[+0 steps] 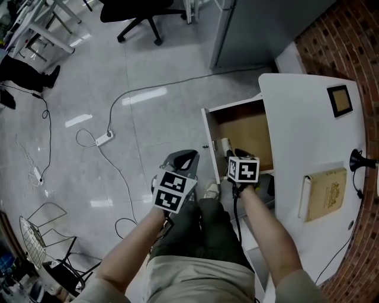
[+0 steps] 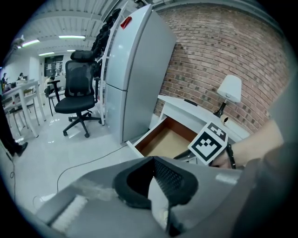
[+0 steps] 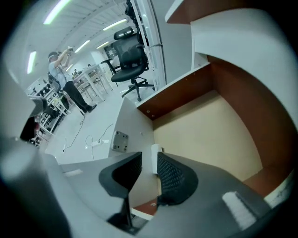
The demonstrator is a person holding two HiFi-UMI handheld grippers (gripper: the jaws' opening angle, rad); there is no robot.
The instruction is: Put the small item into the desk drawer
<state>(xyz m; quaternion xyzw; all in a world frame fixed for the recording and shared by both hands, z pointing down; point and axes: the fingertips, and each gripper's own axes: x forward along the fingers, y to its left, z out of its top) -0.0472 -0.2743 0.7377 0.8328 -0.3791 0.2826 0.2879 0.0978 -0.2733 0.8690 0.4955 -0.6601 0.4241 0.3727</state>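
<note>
The desk drawer (image 1: 243, 127) stands pulled open, its tan floor (image 3: 205, 125) bare. A small white item (image 3: 155, 153) lies inside against the front wall, also seen in the head view as the white item (image 1: 224, 143). My right gripper (image 3: 148, 160) hovers over the drawer's front end, open, its jaws either side of the item with gaps, pads not pressing. In the head view the right gripper (image 1: 232, 152) sits just behind the item. My left gripper (image 1: 190, 155) hangs over the floor left of the drawer, shut and empty, and the left gripper (image 2: 152, 160) points toward the open drawer (image 2: 165, 142).
The white desk top (image 1: 314, 118) carries a book (image 1: 324, 192), a black-framed square (image 1: 339, 100) and a lamp base (image 1: 357, 160). A power strip (image 1: 103, 139) and cables cross the floor. An office chair (image 1: 142, 15), a grey cabinet (image 1: 254, 29) and a wire basket (image 1: 35, 237) stand around.
</note>
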